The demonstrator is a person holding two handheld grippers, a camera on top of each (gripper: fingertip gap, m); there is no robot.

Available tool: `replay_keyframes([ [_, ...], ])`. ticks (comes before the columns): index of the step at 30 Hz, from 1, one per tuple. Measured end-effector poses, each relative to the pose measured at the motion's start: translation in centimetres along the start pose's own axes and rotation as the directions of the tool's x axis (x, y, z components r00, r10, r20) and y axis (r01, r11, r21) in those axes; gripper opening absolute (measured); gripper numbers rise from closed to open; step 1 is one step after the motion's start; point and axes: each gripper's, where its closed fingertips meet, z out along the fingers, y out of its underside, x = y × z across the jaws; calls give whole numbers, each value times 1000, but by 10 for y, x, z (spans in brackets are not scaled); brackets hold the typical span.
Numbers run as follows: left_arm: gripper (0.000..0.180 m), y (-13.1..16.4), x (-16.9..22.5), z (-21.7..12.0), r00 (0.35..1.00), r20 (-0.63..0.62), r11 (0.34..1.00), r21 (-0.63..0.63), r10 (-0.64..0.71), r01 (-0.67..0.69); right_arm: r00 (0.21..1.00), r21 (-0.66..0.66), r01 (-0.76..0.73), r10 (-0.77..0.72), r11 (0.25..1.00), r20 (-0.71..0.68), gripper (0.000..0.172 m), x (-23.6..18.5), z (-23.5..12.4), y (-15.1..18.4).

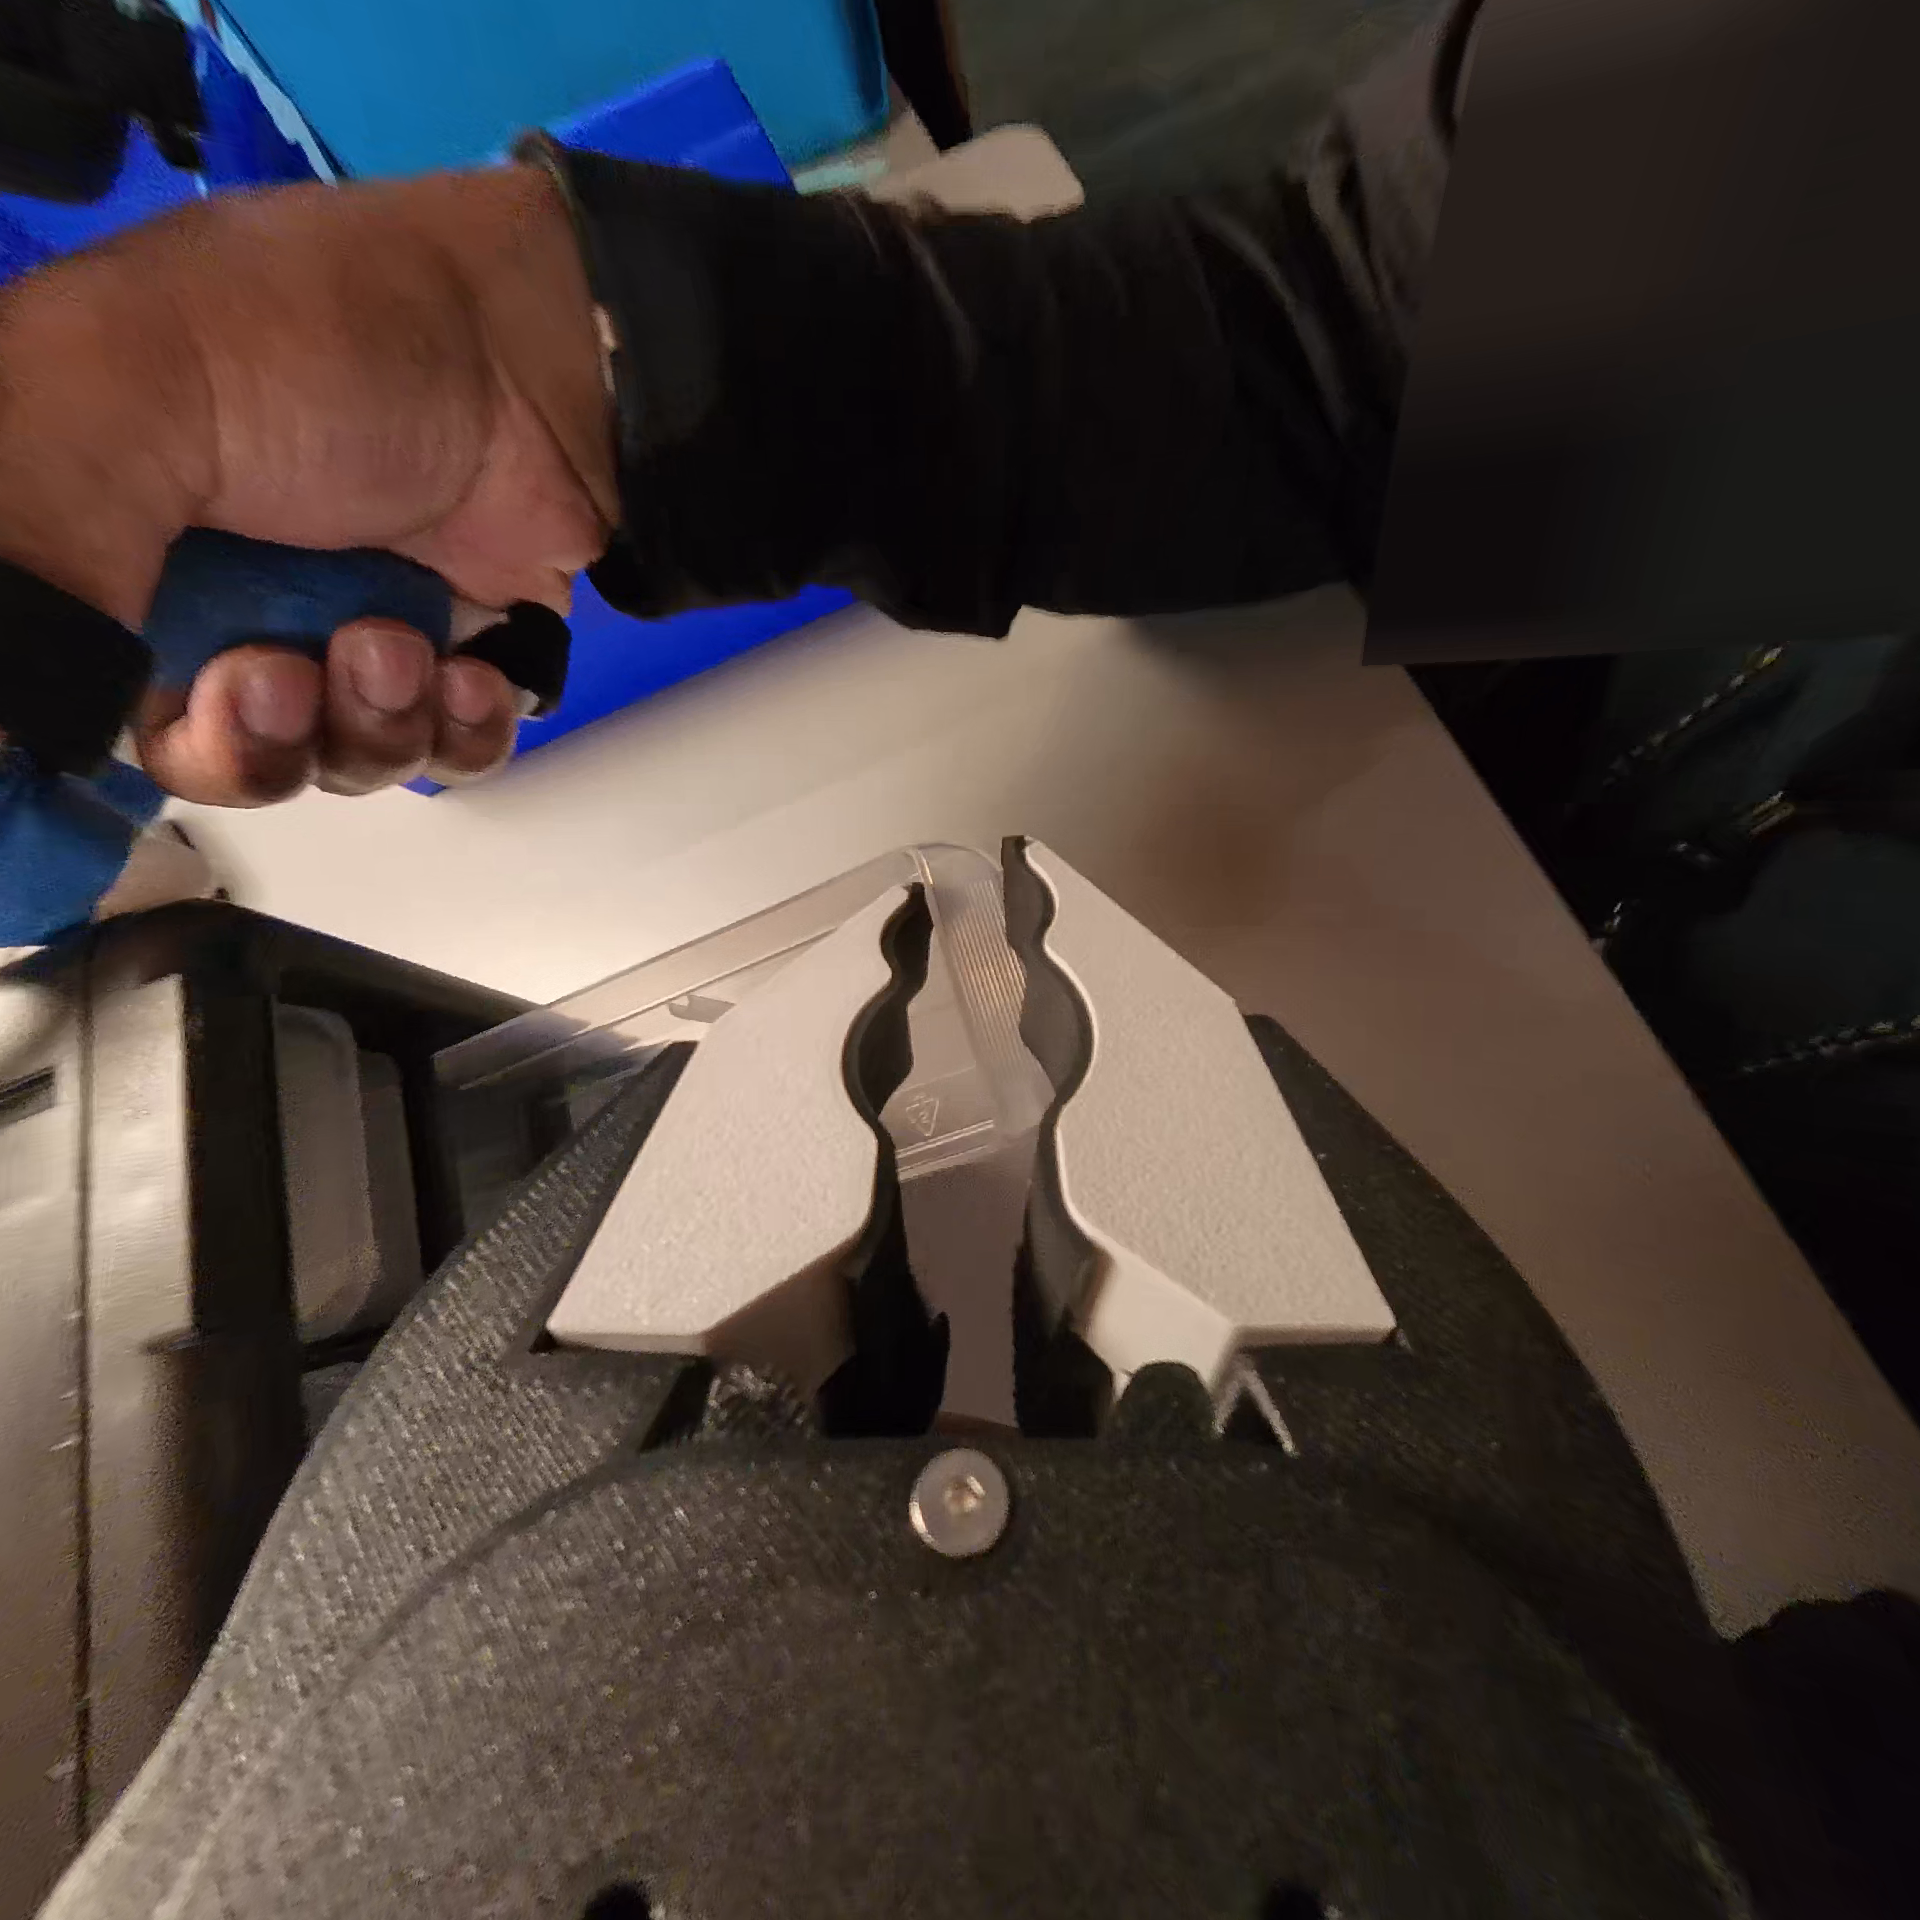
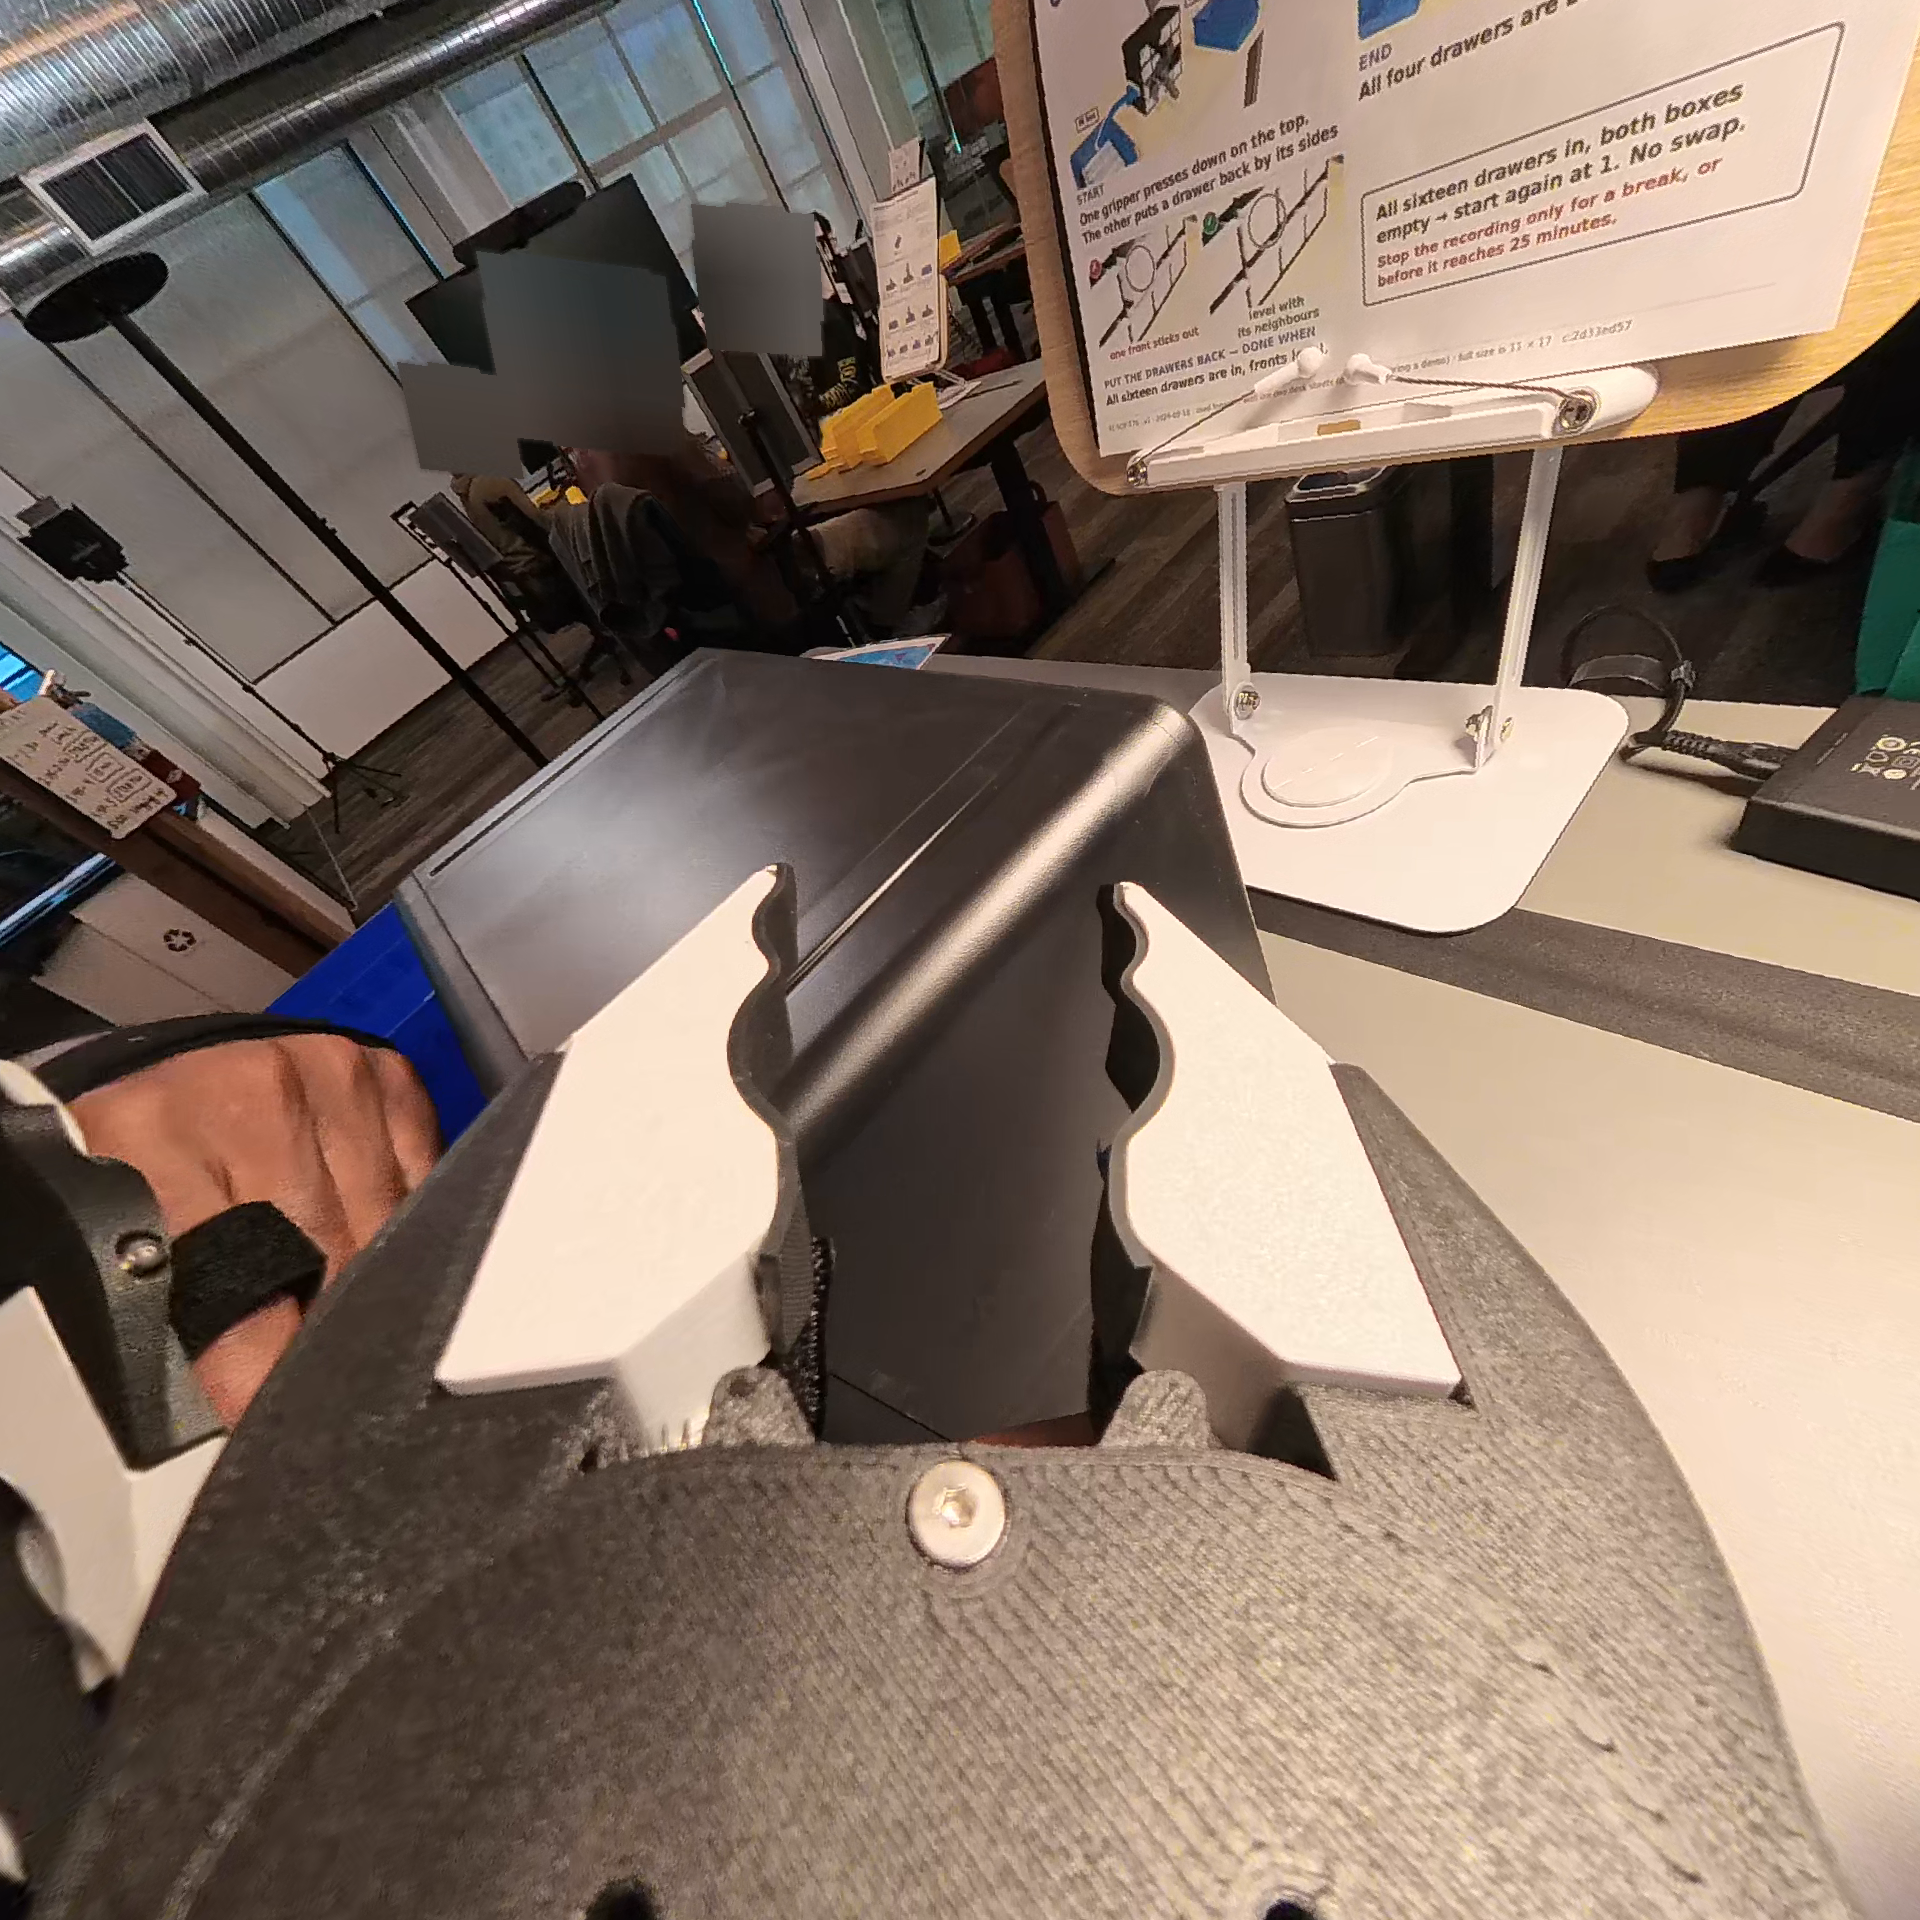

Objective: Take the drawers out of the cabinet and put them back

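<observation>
In the left wrist view my left gripper (image 1: 971, 883) is shut on a clear plastic drawer (image 1: 727, 961). Its fingers (image 1: 1132, 1049) clamp the drawer's ribbed end wall at a corner. The drawer is held low over the pale table (image 1: 1039, 748), next to the dark cabinet (image 1: 239, 1122) at the left. In the right wrist view my right gripper (image 2: 948, 883) is open. Its fingers (image 2: 665, 1091) lie over the top right edge of the black cabinet (image 2: 779, 790) and do not clamp it.
A person's hand (image 1: 312, 416) with a dark sleeve reaches across above the drawer. Blue bins (image 1: 675, 114) stand behind it. A white stand with an instruction sheet (image 2: 1403, 810) and a black box (image 2: 1849, 800) stand right of the cabinet. A blue bin (image 2: 364, 997) is at its left.
</observation>
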Motion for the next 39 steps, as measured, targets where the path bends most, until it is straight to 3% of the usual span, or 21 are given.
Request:
replay_keyframes([
  [3,15,19,-1,9,998,38,996,-80,44,-41,1000,-1,3,-3,1000,1,61,0,0,0],
  [7,16,35,-27,14,978,198,990,-136,69,-43,1000,-2,7,-7,1000,6,61,-2,-1,0],
  [11,21,49,-68,4,871,471,981,-188,138,-54,1000,-3,9,-9,1000,10,61,-3,-1,0],
  [13,32,53,-73,-1,824,535,974,-209,184,-82,1000,-4,8,-8,1000,12,61,-3,-1,0],
  [17,32,40,-57,-11,826,544,989,-101,149,-112,1000,-5,7,-7,1000,15,61,-3,-1,0],
  [22,16,49,-27,-5,922,375,994,-74,98,-76,1000,-4,8,-8,1000,15,61,-4,-1,0],
  [24,4,60,-49,-6,882,464,993,-114,82,-32,1000,-4,9,-9,1000,14,61,-4,-1,0],
  [28,14,74,-77,0,820,569,989,-145,61,26,1000,-3,10,-10,1000,13,61,-4,-1,0],
  [39,29,62,-69,-14,810,582,997,13,-71,78,1000,-2,9,-9,1000,15,61,-4,-1,0],
])
